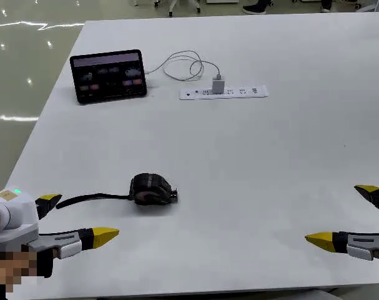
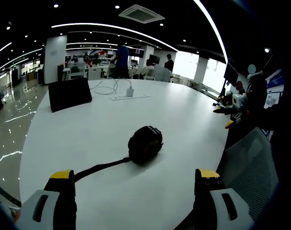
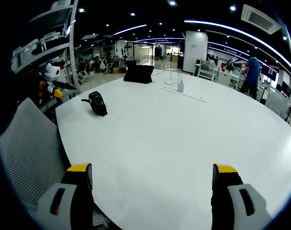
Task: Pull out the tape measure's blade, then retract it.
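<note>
A black tape measure [image 1: 152,189] lies on the white table [image 1: 251,156], its black wrist strap [image 1: 92,199] trailing left. My left gripper [image 1: 77,219] stands open at the near left edge, just short of the strap's end. In the left gripper view the tape measure [image 2: 145,143] sits ahead between the yellow-tipped jaws, the strap [image 2: 99,167] running toward the left jaw. My right gripper [image 1: 354,215] is open at the near right edge, far from the tool. The right gripper view has the tape measure [image 3: 98,103] small at the far left. No blade is out.
A dark tablet [image 1: 108,75] stands propped at the back left. A white power strip [image 1: 224,92] with a charger and looped cable [image 1: 186,65] lies at the back centre. A mesh chair [image 3: 28,153] stands by the table's near edge. People are in the room beyond.
</note>
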The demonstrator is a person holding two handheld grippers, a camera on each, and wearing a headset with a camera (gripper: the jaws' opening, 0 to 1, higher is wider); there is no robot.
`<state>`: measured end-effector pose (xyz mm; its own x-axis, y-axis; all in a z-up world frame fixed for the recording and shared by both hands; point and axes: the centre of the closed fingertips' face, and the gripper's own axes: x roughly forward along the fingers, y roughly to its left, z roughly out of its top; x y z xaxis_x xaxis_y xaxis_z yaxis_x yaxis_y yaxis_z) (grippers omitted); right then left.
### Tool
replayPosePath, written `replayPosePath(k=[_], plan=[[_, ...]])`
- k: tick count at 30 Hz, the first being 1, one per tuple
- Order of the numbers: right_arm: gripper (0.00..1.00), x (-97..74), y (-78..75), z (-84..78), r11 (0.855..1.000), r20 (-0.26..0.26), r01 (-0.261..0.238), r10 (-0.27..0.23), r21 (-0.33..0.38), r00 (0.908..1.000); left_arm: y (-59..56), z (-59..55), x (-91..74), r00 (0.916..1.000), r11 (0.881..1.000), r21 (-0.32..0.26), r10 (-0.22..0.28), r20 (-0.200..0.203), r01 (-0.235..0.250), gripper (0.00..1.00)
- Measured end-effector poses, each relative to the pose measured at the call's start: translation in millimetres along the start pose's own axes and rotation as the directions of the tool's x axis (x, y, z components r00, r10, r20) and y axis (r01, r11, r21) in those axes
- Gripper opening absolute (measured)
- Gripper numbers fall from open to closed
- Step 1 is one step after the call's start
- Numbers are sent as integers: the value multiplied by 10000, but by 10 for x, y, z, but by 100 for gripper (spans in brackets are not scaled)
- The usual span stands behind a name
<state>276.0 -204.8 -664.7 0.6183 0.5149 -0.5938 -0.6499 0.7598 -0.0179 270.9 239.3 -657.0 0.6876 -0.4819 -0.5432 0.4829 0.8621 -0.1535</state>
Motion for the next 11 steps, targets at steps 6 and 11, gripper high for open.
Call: replayPosePath(k=[6,11], plan=[[100,4,-8,-1,10000,19,12,-12,9,10000,-21,0,3,9999,9999,-31,-109,-20,109,100],[100,3,1,-11,10000,14,-10,10,8,10000,-2,12,-3,10000,9999,-83,-98,16,98,100]])
